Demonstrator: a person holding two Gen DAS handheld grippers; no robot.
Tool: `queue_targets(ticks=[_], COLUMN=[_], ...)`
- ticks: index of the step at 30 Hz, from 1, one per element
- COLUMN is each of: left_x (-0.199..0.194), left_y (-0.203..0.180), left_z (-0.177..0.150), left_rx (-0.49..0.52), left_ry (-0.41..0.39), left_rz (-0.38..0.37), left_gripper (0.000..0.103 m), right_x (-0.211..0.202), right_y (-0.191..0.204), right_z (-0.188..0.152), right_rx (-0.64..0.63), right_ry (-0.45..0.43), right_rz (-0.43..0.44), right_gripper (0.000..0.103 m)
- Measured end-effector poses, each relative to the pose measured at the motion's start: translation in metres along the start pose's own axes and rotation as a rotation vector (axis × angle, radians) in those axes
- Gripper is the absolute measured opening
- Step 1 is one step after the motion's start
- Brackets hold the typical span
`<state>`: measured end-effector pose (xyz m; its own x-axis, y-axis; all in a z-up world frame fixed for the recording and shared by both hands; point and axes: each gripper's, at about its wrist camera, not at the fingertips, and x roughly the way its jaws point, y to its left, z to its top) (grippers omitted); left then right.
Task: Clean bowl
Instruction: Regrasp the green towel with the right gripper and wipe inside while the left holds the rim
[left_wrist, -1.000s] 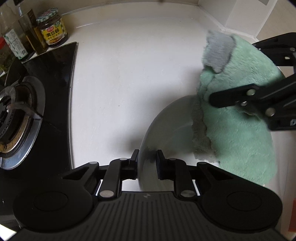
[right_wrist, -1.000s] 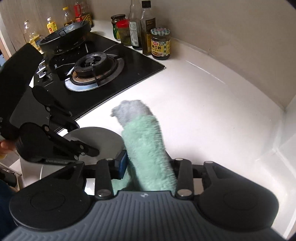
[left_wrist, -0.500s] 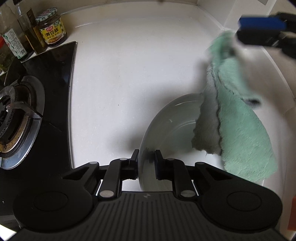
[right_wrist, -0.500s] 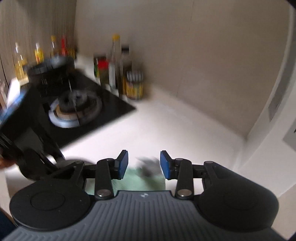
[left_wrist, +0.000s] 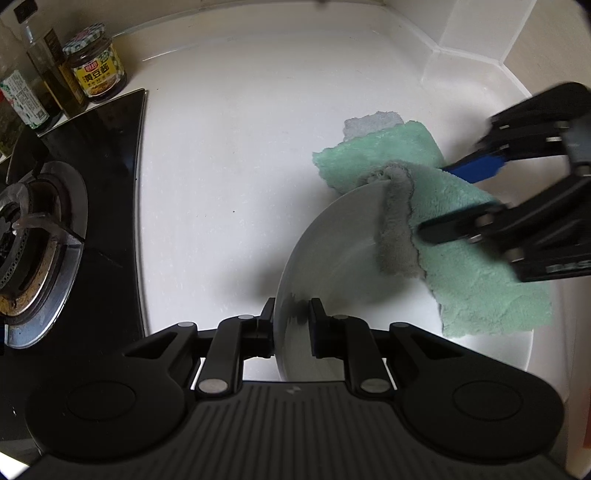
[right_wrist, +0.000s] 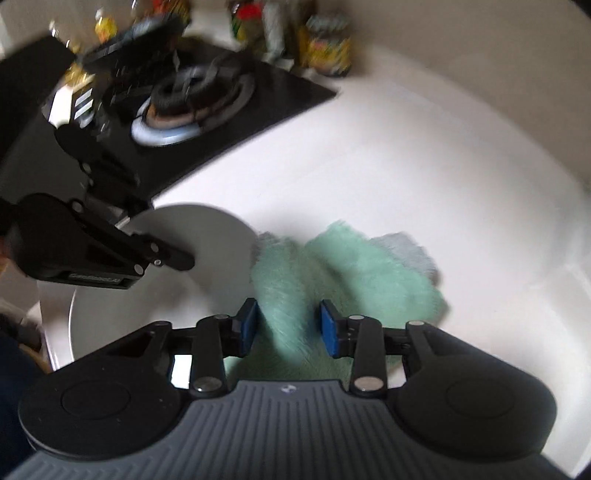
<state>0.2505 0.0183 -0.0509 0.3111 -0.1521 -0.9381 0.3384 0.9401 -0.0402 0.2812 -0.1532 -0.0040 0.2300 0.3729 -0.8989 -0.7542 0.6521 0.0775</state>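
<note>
The bowl (left_wrist: 332, 254) stands tilted on the counter (left_wrist: 236, 155), its near rim between the fingers of the left gripper (left_wrist: 291, 325); the cloth (left_wrist: 461, 236) drapes over its far rim — part inside, part on the counter behind; the right gripper (right_wrist: 288, 325) sits over the cloth, fingers either side; the stove (left_wrist: 66, 206) lies left of the bowl; a jar (left_wrist: 96, 68) and bottles (left_wrist: 44, 81) stand behind it.

The left wrist view looks steeply down from close above the white desk (left_wrist: 229, 177), gas burner (left_wrist: 33, 236) at its left edge. The right wrist view, blurred, faces the opposite way across the desk (right_wrist: 424, 155). Both share the bowl (left_wrist: 332, 266), green cloth (left_wrist: 476, 266) and burner (right_wrist: 192, 99).
</note>
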Motion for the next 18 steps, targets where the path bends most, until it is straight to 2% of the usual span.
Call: queue_targets(ticks=[4,7,13,18], left_x=[0.0,0.002,0.012,0.004], left_y=[-0.002,0.0,0.0,-0.006], left_z=[0.001,0.012,0.043,0.053], left_rx=[0.052,0.095,0.224,0.38], left_ry=[0.003,0.026,0.096,0.085], left_rz=[0.01,0.004,0.006,-0.045], left_gripper=[0.019,0.021,0.023,0.02], right_x=[0.013,0.01,0.009,0.002], right_y=[0.024,0.032,0.036,0.036], right_z=[0.005,0.001,0.0,-0.001], right_rx=[-0.193,-0.289,-0.403,-0.456], right_ry=[0.08,0.106,0.109,0.062], right_rz=[-0.074,-0.069,-0.055,-0.022], right_gripper=[0.018,0.018,0.02,0.02])
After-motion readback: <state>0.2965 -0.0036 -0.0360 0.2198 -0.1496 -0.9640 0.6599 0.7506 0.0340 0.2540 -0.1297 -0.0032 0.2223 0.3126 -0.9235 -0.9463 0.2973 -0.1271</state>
